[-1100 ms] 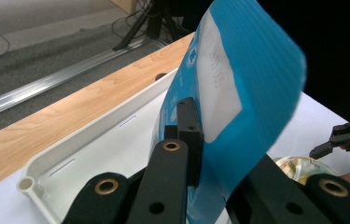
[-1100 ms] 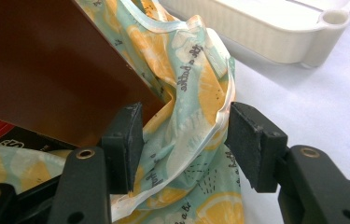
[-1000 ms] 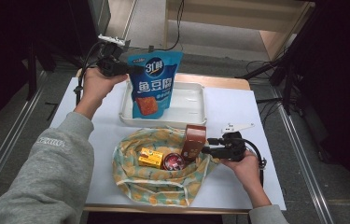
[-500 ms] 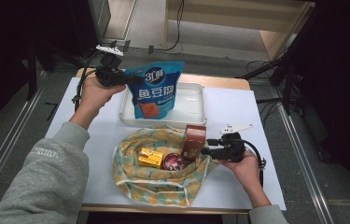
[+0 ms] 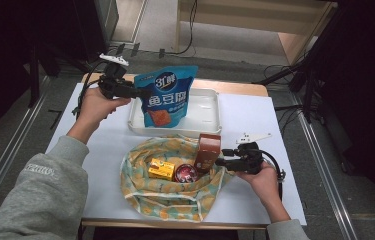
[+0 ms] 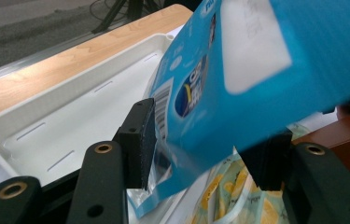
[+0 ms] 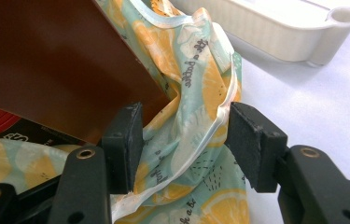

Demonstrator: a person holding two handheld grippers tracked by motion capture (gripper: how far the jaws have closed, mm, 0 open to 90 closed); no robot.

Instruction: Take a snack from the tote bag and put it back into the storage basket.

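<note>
Blue glossy snack pouch [image 5: 167, 97] stands in white plastic tray [image 5: 210, 112], between the just-opened jaws of left hand-held gripper [image 5: 137, 92], pads off it. Right hand-held gripper [image 5: 223, 161] gapes around the yellow lemon-print cloth bag's [image 5: 167, 192] rim beside brown carton [image 5: 208, 152].

Blue snack pouch [image 5: 167, 97] stands, seemingly tilted, in white tray [image 5: 210, 102].

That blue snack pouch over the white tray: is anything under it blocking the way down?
Nothing visible. The blue snack pouch already stands with its bottom inside the white tray, whose floor looks bare. The left gripper has just been opening; its pads sit on either side of the pouch without pressing.
</note>
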